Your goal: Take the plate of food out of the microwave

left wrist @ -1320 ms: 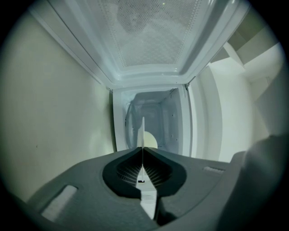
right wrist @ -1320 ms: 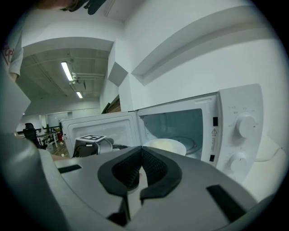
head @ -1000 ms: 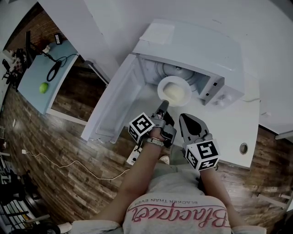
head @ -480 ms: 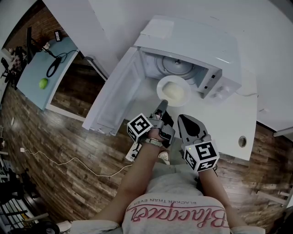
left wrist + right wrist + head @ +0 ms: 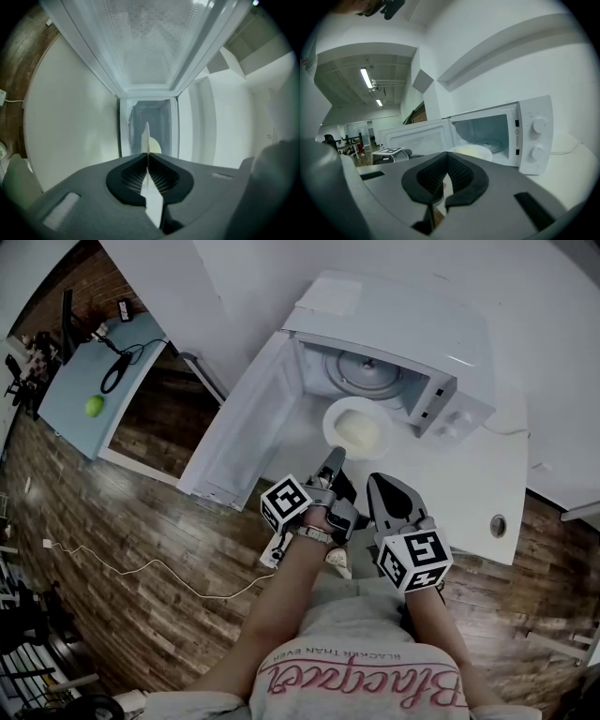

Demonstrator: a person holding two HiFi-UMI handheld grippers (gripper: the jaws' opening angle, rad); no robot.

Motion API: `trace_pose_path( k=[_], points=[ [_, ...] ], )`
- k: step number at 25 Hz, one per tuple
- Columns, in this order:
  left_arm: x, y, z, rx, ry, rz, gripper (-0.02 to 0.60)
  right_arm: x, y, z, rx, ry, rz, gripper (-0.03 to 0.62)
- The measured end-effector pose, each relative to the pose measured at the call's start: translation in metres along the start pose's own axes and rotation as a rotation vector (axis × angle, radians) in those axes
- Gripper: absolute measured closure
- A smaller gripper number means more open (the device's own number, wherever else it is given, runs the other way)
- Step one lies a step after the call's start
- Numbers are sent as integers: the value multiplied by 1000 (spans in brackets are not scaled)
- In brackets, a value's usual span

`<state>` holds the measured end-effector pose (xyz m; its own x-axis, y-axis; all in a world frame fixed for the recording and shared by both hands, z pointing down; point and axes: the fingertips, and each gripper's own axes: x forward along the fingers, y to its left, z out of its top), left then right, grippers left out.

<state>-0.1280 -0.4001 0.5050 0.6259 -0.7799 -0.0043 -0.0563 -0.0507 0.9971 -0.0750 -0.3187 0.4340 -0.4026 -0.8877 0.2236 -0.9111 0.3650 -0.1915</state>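
The round white plate [image 5: 329,424] with its pale yellowish heap of food [image 5: 360,431] lies at the centre of the head view, just below the mouth of the boxy white microwave [image 5: 403,329]. The microwave's open door [image 5: 246,432] stands out toward the lower left. The glass turntable [image 5: 362,373] inside is bare, so I judge the plate out of the cavity, or very nearly. The left gripper [image 5: 332,458] reaches up from below and pinches the plate's near rim. In the left gripper view the plate shows edge-on as a thin white blade clamped between the ribbed pads [image 5: 133,176], running straight away from them. The whole plate therefore lies beyond those fingers, carried by one edge (whether its underside touches the white counter [image 5: 469,488] I cannot tell). The right gripper [image 5: 379,484], just below and right of the plate, has its jaws pressed together on nothing and stands apart from the rim. Drawing the plate further down the frame probably turns on keeping that far, unsupported side level.
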Motion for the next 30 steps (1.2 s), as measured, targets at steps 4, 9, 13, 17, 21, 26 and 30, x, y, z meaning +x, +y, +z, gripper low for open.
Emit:
trace_pose_path(
  k=[4, 9, 13, 17, 21, 26, 30],
  points=[
    [-5, -3, 0, -19, -5, -18, 568, 0, 1, 2, -5, -3, -5, 583],
    [-8, -7, 1, -18, -14, -31, 568, 2, 2, 3, -29, -2, 5, 583],
    [-11, -9, 2, -27, -30, -41, 569, 0, 3, 10, -61, -23, 39, 583],
    [-17, -11, -1, -29, -36, -37, 569, -3, -3, 16, -79, -23, 38, 583],
    [-24, -14, 0, -28, -54, -26, 568, -5, -11, 22, -76, -24, 32, 583],
    [-32, -24, 2, -22, -80, -27, 569, -10, -16, 30, -78, -22, 48, 583],
    [-33, -39, 0, -13, -85, -37, 569, -14, -15, 38, -93, -20, 68, 583]
  ],
)
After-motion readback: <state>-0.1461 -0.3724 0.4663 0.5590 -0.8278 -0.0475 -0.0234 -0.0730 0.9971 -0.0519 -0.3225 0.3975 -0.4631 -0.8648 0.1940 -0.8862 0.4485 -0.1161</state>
